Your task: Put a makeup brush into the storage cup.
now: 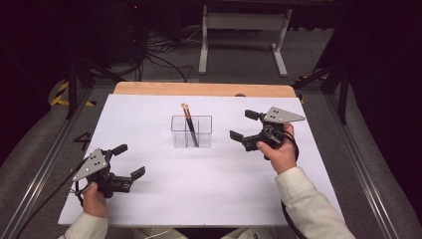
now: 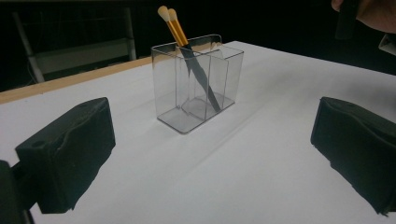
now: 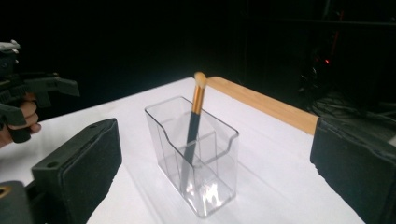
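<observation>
Claw by claw, the high view shows both spread wide with nothing held: the left claw (image 1: 127,160) rests low on the near left of the white counter (image 1: 149,199), and the right claw (image 1: 243,124) hangs just right of the clear organizer (image 1: 191,132), well apart from the other. Two makeup brushes (image 1: 188,122) lean inside the organizer near the counter's middle, bristles up, handles propped against a divider, which keeps them upright and easy to reach.

From the left claw view, the black jaws stand far apart at the frame's bottom corners, with bare counter between them. Beyond them sits the organizer (image 2: 198,86), the brushes (image 2: 187,51) slanting from its far rim down into an inner compartment; the gold ferrules and pale tips clear the rim.

From the right claw view, the jaws are likewise fully parted and empty, framing the organizer (image 3: 196,158) close ahead. The brushes (image 3: 195,116) line up almost as one here. Judging by this, the right claw has let go and stands clear.
</observation>
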Available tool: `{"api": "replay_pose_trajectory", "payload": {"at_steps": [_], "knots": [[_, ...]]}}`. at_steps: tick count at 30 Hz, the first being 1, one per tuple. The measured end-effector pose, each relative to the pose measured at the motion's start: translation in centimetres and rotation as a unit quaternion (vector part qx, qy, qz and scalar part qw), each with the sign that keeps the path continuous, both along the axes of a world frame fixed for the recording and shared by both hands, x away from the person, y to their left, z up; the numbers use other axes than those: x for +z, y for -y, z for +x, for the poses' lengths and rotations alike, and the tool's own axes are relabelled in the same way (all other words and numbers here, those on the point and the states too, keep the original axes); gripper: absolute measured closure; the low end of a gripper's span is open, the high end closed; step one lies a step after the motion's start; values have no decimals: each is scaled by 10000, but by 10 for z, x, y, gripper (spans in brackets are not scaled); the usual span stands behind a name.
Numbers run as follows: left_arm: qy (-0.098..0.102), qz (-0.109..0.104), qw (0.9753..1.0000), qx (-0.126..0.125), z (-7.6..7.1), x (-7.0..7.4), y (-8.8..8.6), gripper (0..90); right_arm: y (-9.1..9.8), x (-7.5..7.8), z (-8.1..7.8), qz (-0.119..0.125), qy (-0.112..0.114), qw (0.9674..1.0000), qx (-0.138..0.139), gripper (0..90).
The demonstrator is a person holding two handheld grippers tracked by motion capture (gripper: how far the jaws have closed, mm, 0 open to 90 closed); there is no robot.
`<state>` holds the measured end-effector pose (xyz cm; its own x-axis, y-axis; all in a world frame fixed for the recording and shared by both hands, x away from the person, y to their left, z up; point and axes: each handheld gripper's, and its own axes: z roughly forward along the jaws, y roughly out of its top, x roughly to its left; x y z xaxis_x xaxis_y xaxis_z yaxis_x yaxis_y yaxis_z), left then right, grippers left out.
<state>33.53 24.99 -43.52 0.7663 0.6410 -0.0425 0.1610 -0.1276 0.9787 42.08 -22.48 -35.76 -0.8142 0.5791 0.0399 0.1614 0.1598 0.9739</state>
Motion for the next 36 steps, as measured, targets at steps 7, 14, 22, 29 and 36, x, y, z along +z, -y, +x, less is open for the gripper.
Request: {"api": "replay_pose_trajectory", "payload": {"at_steps": [7,14,22,29,36], "knots": [[3,-14,10000,10,-1,1,-1,6,18,-1,-13,21,-102,9998,-163,12],[16,-6,10000,13,-1,1,-1,6,35,-7,-29,-118,-140,9995,-246,11],[30,0,10000,0,-2,2,-1,6,54,-20,-45,-118,-199,9991,-357,11],[37,-10,10000,-6,-1,2,-1,6,69,-37,-54,-99,-318,9982,-489,12],[21,-43,10000,-8,-1,1,-1,6,75,-48,-59,21,-310,9977,-599,11]]}}
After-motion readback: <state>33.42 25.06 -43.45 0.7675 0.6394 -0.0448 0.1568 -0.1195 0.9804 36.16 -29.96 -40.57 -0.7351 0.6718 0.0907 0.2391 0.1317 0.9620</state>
